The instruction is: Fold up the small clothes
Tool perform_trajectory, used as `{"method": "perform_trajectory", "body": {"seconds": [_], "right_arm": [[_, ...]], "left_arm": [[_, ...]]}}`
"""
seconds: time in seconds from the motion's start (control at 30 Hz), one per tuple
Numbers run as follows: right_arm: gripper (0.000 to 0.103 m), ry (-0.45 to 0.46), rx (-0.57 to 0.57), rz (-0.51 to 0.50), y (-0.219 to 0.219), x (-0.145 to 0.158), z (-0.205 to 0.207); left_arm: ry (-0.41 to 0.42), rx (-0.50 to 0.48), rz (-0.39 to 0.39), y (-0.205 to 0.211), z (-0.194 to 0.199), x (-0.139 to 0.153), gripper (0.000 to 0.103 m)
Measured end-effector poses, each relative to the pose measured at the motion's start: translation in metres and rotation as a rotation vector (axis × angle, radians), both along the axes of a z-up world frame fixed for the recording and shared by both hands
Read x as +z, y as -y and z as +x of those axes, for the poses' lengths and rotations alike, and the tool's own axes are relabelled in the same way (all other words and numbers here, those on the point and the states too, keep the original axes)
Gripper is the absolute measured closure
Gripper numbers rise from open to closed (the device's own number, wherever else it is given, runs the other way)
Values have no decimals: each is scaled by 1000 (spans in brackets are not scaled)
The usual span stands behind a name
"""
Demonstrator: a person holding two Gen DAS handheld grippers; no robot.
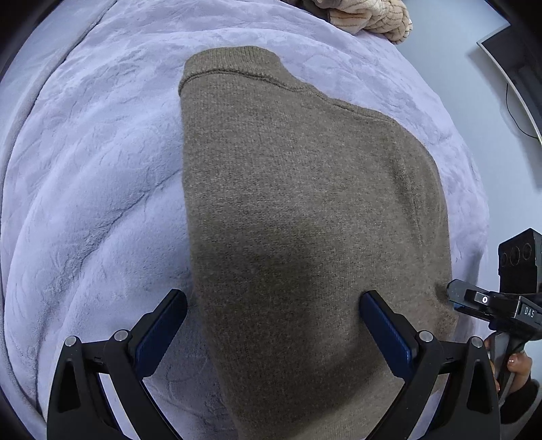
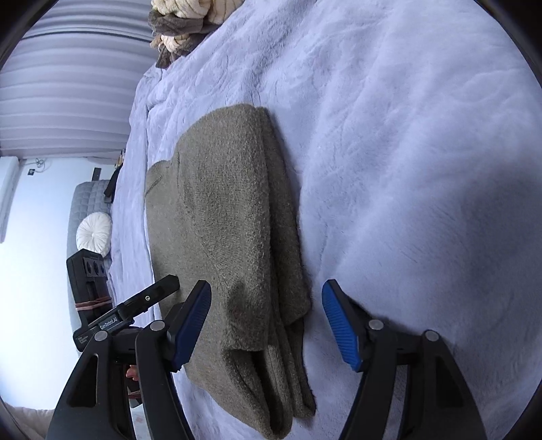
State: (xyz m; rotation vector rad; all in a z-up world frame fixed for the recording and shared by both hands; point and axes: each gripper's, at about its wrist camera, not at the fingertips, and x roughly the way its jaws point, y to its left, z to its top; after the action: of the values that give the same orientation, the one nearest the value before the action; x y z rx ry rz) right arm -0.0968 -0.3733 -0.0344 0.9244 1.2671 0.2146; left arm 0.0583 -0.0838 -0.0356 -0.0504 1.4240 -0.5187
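Note:
A brown knit sweater (image 1: 298, 210) lies folded on a lavender plush blanket (image 1: 101, 189). Its ribbed hem lies at the far end. My left gripper (image 1: 272, 298) is open and hovers just above the sweater's near part, with its fingers astride the left edge. In the right wrist view the sweater (image 2: 230, 237) shows stacked folded layers along its right side. My right gripper (image 2: 266, 291) is open above the sweater's near corner, holding nothing. The right gripper's body (image 1: 487, 301) shows at the sweater's right edge in the left wrist view, and the left gripper's body (image 2: 135, 304) shows at its left edge in the right wrist view.
A pile of beige and brown clothes (image 2: 179, 23) lies at the far end of the blanket (image 2: 406, 169). A grey quilted headboard with a round white cushion (image 2: 94, 233) stands at the left. A monitor edge and cable (image 1: 515, 88) are at the right.

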Motion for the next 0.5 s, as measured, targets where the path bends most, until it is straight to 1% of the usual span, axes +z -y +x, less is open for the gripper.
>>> {"method": "perform_trajectory", "body": {"seconds": [0.2, 0.23, 0.37, 0.5], "right_arm": [[31, -20, 77, 10, -14, -10, 20], [29, -19, 89, 13, -17, -11, 22], [26, 1, 144, 19, -33, -9, 35], [26, 32, 155, 57, -36, -10, 39]], "left_arm": [[-12, -18, -19, 9, 0, -4, 0], [-13, -20, -23, 12, 1, -4, 0], [-20, -17, -30, 19, 5, -8, 0], [-34, -15, -62, 16, 7, -13, 0]]}}
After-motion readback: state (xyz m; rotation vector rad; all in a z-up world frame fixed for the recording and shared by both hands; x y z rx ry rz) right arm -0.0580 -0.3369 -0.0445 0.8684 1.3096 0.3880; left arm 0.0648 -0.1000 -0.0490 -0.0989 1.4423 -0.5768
